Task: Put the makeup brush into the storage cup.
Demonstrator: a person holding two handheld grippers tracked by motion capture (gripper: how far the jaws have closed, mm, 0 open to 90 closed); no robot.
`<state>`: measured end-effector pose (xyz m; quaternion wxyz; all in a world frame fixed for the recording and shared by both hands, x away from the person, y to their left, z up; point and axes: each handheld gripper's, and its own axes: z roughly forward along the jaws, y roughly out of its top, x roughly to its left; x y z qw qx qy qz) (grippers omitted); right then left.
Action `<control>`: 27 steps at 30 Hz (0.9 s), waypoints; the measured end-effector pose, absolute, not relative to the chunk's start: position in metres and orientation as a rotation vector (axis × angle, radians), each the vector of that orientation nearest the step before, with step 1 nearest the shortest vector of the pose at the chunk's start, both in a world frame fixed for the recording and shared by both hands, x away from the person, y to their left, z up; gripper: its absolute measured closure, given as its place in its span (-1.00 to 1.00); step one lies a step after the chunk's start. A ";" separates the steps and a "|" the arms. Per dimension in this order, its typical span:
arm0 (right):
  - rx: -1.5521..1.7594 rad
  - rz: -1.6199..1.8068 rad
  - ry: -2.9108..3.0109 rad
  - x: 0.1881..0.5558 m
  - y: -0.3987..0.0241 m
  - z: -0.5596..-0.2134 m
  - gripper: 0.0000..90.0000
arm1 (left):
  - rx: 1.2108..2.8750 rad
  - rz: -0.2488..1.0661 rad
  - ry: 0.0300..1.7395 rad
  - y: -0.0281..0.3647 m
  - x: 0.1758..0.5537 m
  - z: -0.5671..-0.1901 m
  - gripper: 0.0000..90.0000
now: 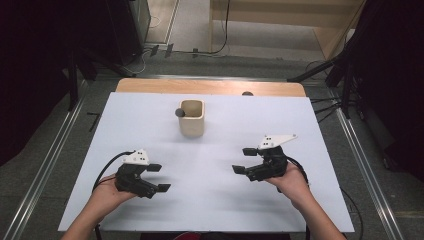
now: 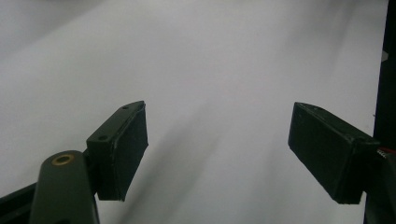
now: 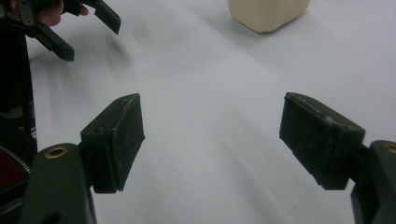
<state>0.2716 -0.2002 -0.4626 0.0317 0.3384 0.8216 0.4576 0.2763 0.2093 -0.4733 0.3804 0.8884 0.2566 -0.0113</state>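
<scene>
A cream square cup (image 1: 192, 118) stands upright on the white table sheet (image 1: 210, 200), toward the back middle, with a dark round-ended thing (image 1: 179, 113) at its left rim. My left gripper (image 1: 159, 178) hovers at the front left, open, nothing between its pads (image 2: 122, 149). At the front right my right gripper (image 1: 244, 160) points left, open and empty, fingertips (image 3: 114, 142) wide apart. In the right gripper view the cup's base (image 3: 267, 13) sits at the top and the left gripper (image 3: 88, 25) at the top left.
A wooden strip (image 1: 210, 87) borders the sheet's far edge, with a small dark knob (image 1: 247, 93) on it. Metal rails (image 1: 45, 170) run along both sides of the table. Stands and cables (image 1: 325, 70) lie on the floor beyond. A wooden shelf (image 1: 330, 30) stands at the back right.
</scene>
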 end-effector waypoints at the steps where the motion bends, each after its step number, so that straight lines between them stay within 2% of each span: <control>1: 1.042 1.403 2.529 0.270 -0.203 -0.464 -0.49 | 2.269 -0.027 0.654 0.209 0.276 -0.473 -0.54; 27: 1.111 1.306 2.525 0.249 -0.231 -0.480 -0.49 | 2.261 -0.009 0.638 0.209 0.275 -0.471 -0.55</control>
